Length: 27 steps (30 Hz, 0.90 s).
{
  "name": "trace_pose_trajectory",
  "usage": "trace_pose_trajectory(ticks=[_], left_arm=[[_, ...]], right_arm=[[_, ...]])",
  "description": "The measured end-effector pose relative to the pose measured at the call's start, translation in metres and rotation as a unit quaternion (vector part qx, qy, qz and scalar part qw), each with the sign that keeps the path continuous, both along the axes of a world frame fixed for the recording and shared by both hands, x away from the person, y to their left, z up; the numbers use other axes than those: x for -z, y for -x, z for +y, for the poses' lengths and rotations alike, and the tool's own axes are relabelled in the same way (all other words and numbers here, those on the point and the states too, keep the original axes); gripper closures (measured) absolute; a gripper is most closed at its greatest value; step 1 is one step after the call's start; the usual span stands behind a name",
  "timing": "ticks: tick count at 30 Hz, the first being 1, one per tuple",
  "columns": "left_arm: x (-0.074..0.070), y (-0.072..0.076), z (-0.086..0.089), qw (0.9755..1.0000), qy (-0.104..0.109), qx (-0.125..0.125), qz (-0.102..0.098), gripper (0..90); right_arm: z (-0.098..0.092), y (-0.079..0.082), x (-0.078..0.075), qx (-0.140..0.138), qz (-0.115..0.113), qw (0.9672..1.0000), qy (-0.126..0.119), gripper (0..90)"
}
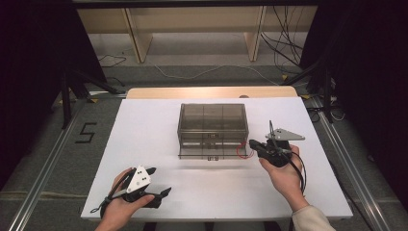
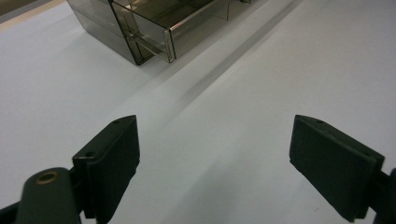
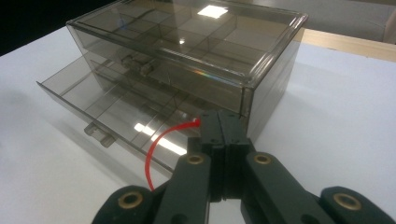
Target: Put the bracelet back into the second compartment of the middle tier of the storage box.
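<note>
Red band (image 3: 156,149), thin and curved, sits pinched in my right gripper (image 3: 219,122) above the drawer box's (image 1: 212,126) open lower drawer (image 1: 211,151), apparently mid-tabletop; my left gripper (image 1: 156,182) gapes near the front edge.

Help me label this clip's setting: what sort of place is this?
Probably a lab or recording studio, not a home: a white table between floor rails, loose cables on the carpet, black curtains at the sides, and a taped floor number.
</note>
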<state>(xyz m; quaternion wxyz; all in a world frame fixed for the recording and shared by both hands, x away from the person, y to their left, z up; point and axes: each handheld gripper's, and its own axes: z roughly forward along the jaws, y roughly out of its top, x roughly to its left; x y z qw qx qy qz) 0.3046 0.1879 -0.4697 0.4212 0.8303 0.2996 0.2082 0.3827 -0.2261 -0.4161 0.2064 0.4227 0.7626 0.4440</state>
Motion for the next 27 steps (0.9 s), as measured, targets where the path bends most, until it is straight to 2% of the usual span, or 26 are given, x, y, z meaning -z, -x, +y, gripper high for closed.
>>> trace_pose_trajectory(ticks=[27], left_arm=[[0.000,0.000,0.000,1.0000,0.000,0.002,0.002,15.9]], right_arm=[[0.017,-0.006,-0.003,-0.015,-0.005,0.9999,-0.002,90.0]])
